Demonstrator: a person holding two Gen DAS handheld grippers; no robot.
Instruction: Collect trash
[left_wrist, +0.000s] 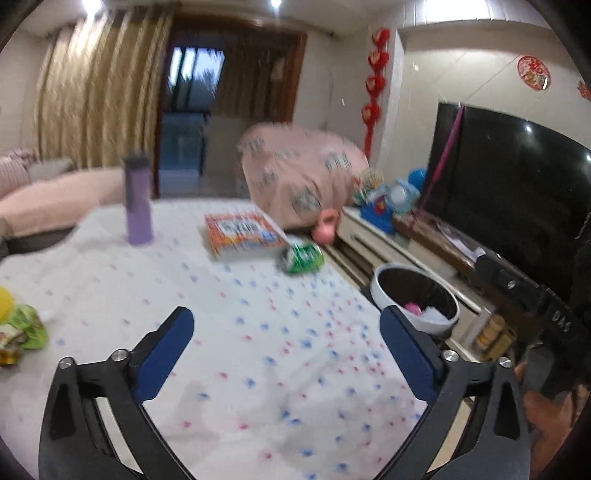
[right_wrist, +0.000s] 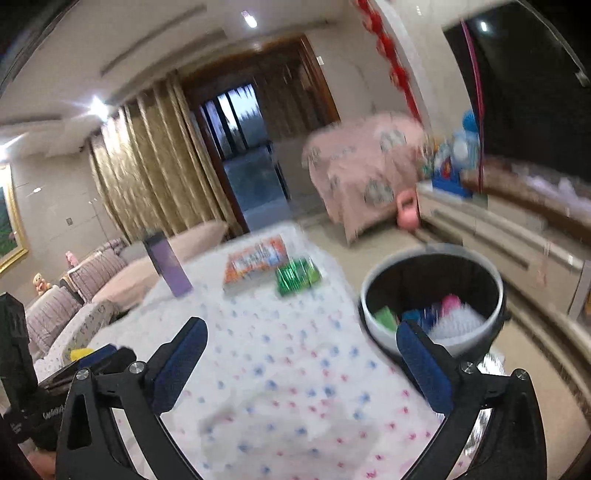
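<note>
A green crumpled wrapper lies on the dotted white tablecloth beside a book, near the table's right edge; it also shows in the right wrist view. More green and yellow wrappers lie at the table's left edge. A white bin with a black liner stands on the floor right of the table and holds several pieces of trash. My left gripper is open and empty above the cloth. My right gripper is open and empty, its right finger in front of the bin.
A purple bottle and an orange book stand on the table. A TV on a low cabinet is at the right, with toys and a pink kettlebell. A sofa is at the left.
</note>
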